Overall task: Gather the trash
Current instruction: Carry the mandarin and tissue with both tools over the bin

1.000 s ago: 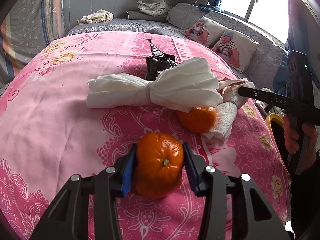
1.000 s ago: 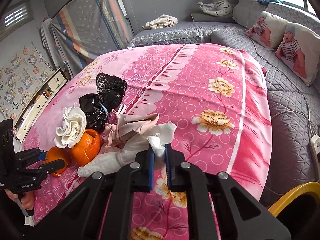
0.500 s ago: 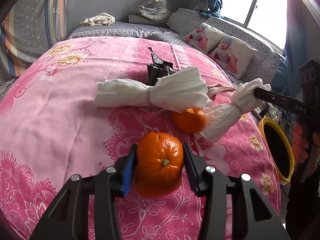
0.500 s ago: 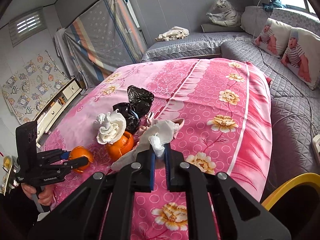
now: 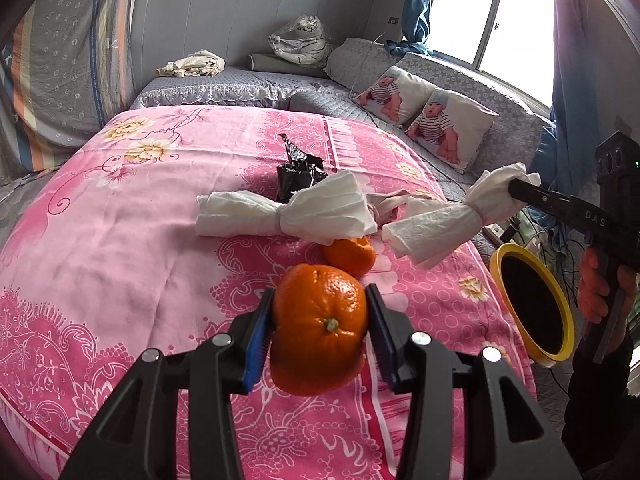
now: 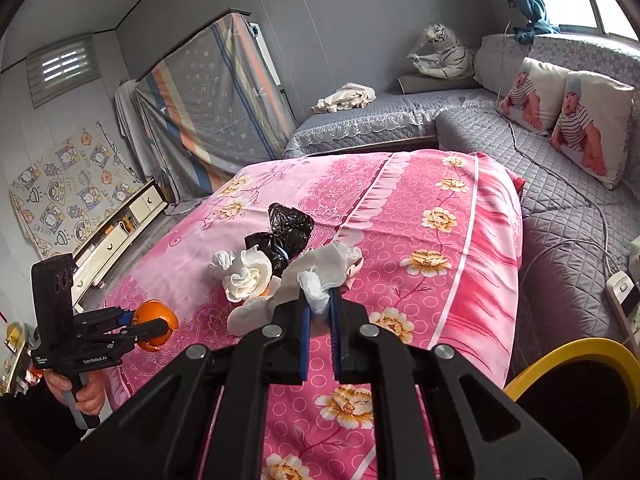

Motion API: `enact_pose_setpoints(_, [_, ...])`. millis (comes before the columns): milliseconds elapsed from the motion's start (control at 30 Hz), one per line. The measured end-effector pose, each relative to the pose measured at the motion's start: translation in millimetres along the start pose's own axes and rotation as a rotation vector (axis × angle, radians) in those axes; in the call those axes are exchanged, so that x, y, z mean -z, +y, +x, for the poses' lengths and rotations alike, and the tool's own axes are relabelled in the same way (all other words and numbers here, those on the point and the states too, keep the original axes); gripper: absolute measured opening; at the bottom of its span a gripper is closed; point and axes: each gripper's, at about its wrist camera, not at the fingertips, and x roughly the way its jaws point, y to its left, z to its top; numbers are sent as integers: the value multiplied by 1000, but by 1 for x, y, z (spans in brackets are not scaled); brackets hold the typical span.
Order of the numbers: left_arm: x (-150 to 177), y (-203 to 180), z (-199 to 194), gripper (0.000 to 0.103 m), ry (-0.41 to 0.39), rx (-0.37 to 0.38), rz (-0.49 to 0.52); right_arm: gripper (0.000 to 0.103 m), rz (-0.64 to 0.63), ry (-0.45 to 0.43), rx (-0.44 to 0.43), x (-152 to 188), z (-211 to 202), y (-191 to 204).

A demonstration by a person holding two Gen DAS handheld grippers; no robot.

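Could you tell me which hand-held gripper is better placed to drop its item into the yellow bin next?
Right. The right hand-held gripper, shut on the tissue bundle, hangs close to the yellow bin; the left hand-held gripper holds its orange farther away.

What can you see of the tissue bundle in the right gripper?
The tissue bundle is white, crinkled paper, cinched into a waist near one end so it flares on either side. The right gripper is shut on the short flared end; the longer end hangs down-left, lifted clear of the pink cloth. It sits beside the yellow-rimmed bin, not yet over it. Nothing else visibly touches it.
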Motion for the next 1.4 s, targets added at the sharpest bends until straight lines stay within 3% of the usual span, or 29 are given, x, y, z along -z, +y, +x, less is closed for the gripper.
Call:
enact_pose_setpoints(667, [-10,-79,-13,42,-17,84,135,7,66,-94,67,11,-61,-35])
enact_pose_setpoints(1400, [-19,-197,22,42,62,256,333,7,178,-171,258,30,-120,-113])
